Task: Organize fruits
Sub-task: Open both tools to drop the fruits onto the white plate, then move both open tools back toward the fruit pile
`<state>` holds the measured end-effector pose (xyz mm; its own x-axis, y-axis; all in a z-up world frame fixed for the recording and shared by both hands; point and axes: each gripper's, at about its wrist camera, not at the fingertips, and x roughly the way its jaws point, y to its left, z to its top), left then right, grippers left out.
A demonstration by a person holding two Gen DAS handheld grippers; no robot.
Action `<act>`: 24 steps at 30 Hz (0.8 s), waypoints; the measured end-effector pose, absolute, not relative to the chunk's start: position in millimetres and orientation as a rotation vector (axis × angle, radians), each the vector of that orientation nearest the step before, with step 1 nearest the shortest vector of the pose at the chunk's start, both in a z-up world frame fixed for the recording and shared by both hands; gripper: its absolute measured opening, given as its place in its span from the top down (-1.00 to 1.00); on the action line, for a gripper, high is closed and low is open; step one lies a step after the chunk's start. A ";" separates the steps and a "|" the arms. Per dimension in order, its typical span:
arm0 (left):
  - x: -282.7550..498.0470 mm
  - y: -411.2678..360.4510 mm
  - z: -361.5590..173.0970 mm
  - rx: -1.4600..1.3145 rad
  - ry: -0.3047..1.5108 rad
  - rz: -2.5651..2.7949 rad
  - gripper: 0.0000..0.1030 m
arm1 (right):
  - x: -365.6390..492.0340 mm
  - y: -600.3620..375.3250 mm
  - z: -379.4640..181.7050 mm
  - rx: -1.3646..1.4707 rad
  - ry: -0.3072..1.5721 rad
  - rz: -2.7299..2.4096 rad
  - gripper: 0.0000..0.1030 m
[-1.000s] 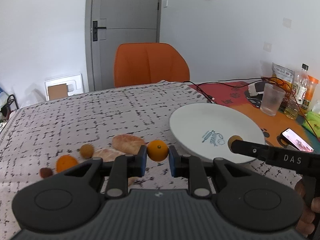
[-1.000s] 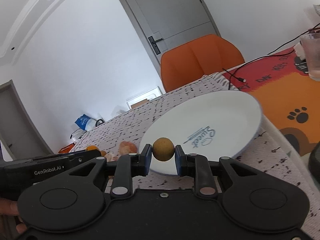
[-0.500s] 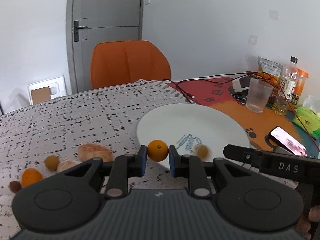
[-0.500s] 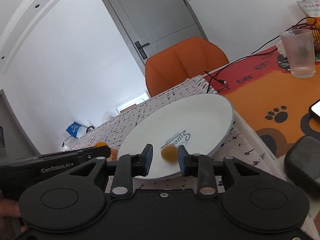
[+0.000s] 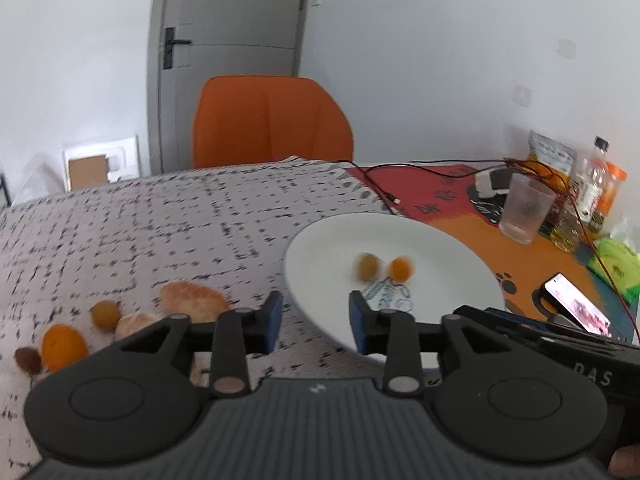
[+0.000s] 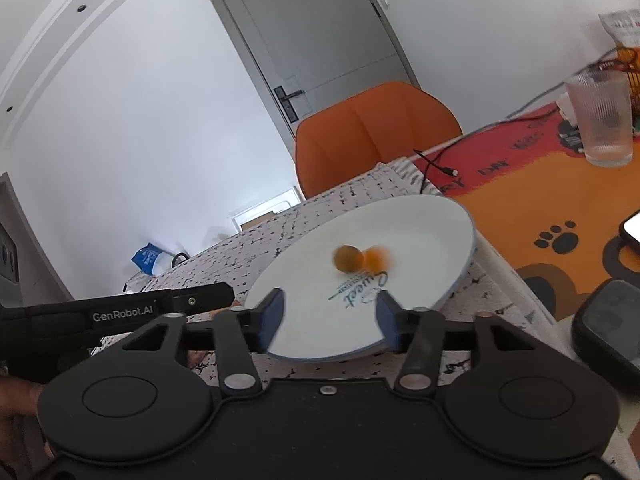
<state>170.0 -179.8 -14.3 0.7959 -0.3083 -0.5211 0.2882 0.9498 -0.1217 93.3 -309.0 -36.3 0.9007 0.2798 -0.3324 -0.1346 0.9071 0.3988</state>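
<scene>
Patterned tablecloth [image 5: 160, 220]: loose fruits [image 5: 192, 298] only in left view; both hand-held grippers [image 5: 316, 322] [image 6: 329, 318] released.

1. A lived-in room of a home, likely a dining area: plain white walls, a grey interior door [image 5: 224, 60] with a lever handle, and wall switches.
2. An orange chair [image 5: 272, 120] stands at a table [image 5: 160, 216] under a patterned cloth.
3. Everyday clutter sits on a cartoon paw-print mat [image 6: 560, 216]: a drinking glass [image 5: 526, 212], bottles, snack bags, a lit phone [image 5: 576, 308], and charging cables.
</scene>
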 end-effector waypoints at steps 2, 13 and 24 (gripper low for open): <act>167.9 -169.6 -13.2 -0.061 0.567 -0.302 0.04 | 92.4 -304.2 -34.7 0.369 0.385 0.217 -0.37; 151.3 -115.5 -9.8 -0.135 0.530 -0.136 -0.66 | 88.4 -286.4 -23.8 0.356 0.327 0.188 -1.00; 126.1 -74.4 -1.5 -0.142 0.473 -0.063 -0.84 | 87.8 -258.0 -18.0 0.295 0.322 0.177 -1.00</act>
